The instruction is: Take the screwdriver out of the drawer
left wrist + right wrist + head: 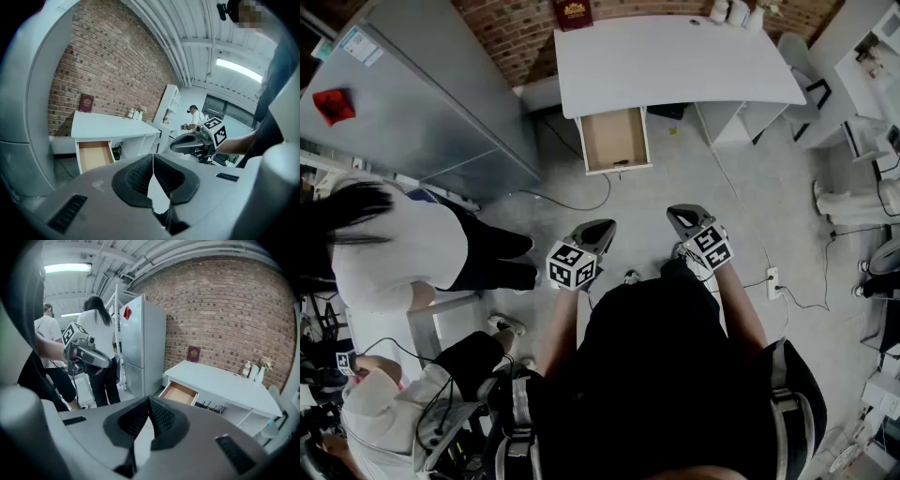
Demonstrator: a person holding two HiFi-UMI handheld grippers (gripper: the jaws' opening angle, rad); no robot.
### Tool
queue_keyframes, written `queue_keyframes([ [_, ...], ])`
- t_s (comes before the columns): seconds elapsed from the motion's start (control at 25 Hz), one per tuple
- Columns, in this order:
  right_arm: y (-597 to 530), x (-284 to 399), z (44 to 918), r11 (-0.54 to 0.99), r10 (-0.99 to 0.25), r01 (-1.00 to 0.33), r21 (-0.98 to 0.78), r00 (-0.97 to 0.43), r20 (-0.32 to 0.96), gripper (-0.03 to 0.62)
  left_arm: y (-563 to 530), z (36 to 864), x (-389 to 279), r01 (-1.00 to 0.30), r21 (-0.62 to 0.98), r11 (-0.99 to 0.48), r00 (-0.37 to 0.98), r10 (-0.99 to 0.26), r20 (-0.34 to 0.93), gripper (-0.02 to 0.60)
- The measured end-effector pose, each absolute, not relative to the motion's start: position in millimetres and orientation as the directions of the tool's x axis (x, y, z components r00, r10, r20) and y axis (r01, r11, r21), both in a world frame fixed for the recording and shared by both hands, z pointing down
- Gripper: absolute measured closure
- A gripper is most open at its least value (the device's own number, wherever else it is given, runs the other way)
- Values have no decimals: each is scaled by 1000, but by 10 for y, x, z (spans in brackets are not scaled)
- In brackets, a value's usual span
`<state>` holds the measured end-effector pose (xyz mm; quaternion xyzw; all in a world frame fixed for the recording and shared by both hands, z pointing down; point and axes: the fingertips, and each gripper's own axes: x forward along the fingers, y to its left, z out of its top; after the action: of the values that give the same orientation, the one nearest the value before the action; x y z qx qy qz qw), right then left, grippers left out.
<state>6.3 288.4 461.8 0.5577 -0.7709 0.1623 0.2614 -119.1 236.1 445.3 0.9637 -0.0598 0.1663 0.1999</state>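
Note:
The open drawer hangs out of the white desk at its left end, and its wooden bottom looks bare. No screwdriver shows in any view. My left gripper and right gripper are held side by side over the floor, well short of the drawer. In the left gripper view the drawer is ahead to the left, and the left gripper is shut with nothing in it. In the right gripper view the drawer lies straight ahead, and the right gripper is shut and empty too.
A grey fridge stands left of the desk. Two people are at my left. A cable and a power strip lie on the floor. A red book and bottles sit at the desk's back edge.

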Motion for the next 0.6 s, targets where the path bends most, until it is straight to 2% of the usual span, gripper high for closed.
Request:
queue_keyframes([
  [0.6, 2959, 155, 4629, 331, -787, -943, 34, -256, 562, 537, 2514, 4379, -1164, -218, 349, -911, 933, -88, 350, 565],
])
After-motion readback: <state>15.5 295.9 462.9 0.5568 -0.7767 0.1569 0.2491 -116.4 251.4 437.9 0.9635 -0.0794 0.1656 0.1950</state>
